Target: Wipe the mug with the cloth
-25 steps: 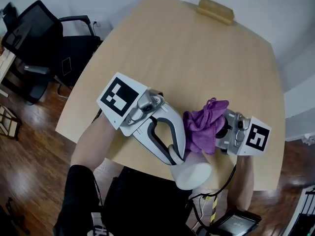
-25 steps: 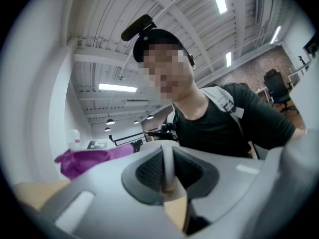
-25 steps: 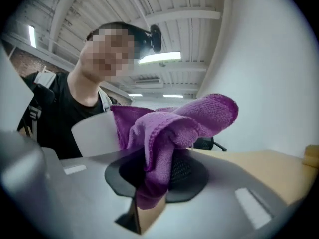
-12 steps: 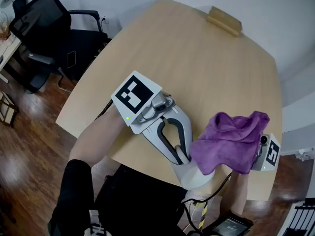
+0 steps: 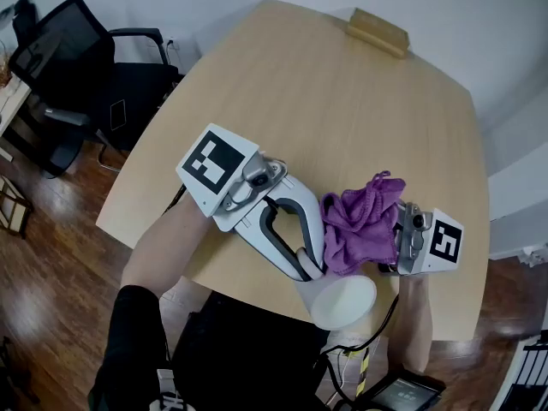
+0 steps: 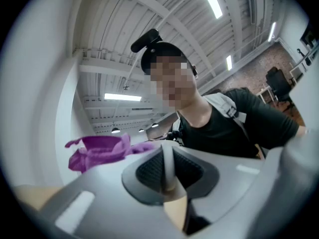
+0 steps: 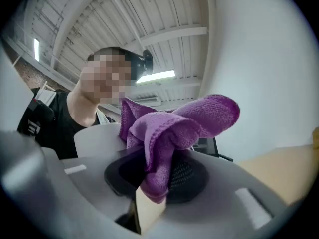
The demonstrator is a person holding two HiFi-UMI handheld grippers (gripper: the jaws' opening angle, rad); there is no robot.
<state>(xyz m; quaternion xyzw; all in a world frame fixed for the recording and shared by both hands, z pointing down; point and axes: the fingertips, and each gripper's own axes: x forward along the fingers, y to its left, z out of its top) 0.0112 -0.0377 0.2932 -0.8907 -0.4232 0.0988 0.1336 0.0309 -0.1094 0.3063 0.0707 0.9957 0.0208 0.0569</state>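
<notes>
Back from the mug's [image 5: 344, 302] 3 o'clock side, the purple cloth [image 5: 360, 223] now bunches at its 12 o'clock, pinched tight in the right gripper [image 5: 392, 248]. At the table's [image 5: 342, 101] 6 o'clock edge, the left gripper [image 5: 310, 271] clamps the mug's rim.

Head view: tips of the left gripper [image 5: 310, 271] sit over the near rim of the mug [image 5: 345, 301], so the contact itself is hidden. The cloth [image 5: 360, 221] covers the right gripper [image 5: 388, 245] at its jaws, and covers the mug's far side. In the left gripper view the mug shows only as a thin pale strip between the pads. Chair [image 5: 60, 67] cut by left edge. Dark device [image 5: 401, 392] cut by bottom edge. Tan object [image 5: 377, 31] at the far edge of the table [image 5: 342, 101]: too small to identify.
</notes>
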